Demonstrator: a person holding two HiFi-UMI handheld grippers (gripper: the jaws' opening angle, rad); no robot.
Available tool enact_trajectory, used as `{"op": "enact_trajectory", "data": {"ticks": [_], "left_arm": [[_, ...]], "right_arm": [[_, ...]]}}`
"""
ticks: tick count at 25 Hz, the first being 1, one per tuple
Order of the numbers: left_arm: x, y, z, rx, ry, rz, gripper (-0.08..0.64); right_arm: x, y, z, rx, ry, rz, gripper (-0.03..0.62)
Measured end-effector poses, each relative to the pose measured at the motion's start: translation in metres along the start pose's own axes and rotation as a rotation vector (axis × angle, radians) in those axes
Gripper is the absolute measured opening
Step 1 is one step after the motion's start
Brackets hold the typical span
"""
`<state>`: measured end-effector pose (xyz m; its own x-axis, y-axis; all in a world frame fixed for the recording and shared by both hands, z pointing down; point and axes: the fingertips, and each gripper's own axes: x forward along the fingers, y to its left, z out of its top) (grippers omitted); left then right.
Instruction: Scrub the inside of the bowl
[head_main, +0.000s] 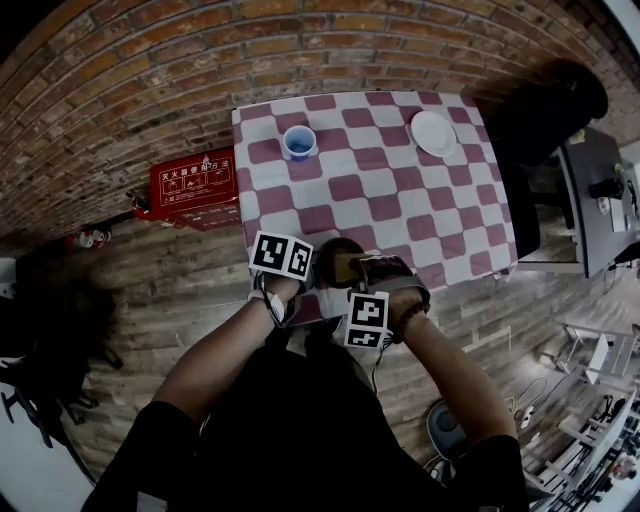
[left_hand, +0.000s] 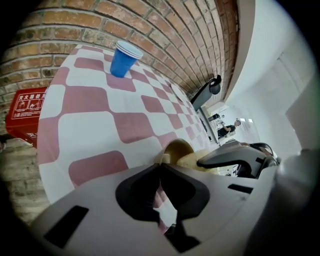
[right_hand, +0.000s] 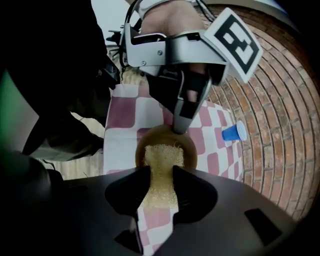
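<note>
Yellow sponge (right_hand: 160, 155) in R gripper (right_hand: 161, 169) clamp, plain only in right gripper view; L gripper (right_hand: 180, 127) pinches bowl (right_hand: 190, 150) rim; cup (right_hand: 233, 132), plate (head_main: 433, 132) beyond.

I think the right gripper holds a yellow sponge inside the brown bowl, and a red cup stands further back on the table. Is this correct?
The cup is blue, not red; the right gripper view shows it. The right gripper does hold the sponge inside the bowl.
</note>
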<state>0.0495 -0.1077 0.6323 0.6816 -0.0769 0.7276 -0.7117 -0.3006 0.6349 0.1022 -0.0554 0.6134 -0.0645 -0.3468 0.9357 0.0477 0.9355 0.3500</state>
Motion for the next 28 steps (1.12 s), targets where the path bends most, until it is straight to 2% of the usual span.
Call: {"op": "enact_trajectory", "data": {"ticks": [5,10,13,19,28], "left_arm": [[0.0,-0.001,-0.002,-0.008,0.001,-0.001,0.026],[0.0,-0.001,-0.004,-0.04,-0.013,-0.012,0.026],[0.0,-0.003,-0.002,-0.033,-0.019,-0.016,0.026],[0.003,-0.012,0.0,-0.013,-0.007,-0.025,0.026],[0.006,-0.009,-0.008,-0.054,-0.009,-0.046,0.028]], "right_arm": [[0.026,-0.002,0.015,-0.037,0.039,0.015,0.155],[0.036,-0.018,0.002,-0.096,0.146,-0.024,0.155],[0.033,-0.009,-0.01,-0.089,0.205,0.056,0.155],[0.027,0.012,0.002,0.255,0.13,0.279,0.154],[0.033,0.002,0.017,0.75,-0.05,0.381,0.154]]}}
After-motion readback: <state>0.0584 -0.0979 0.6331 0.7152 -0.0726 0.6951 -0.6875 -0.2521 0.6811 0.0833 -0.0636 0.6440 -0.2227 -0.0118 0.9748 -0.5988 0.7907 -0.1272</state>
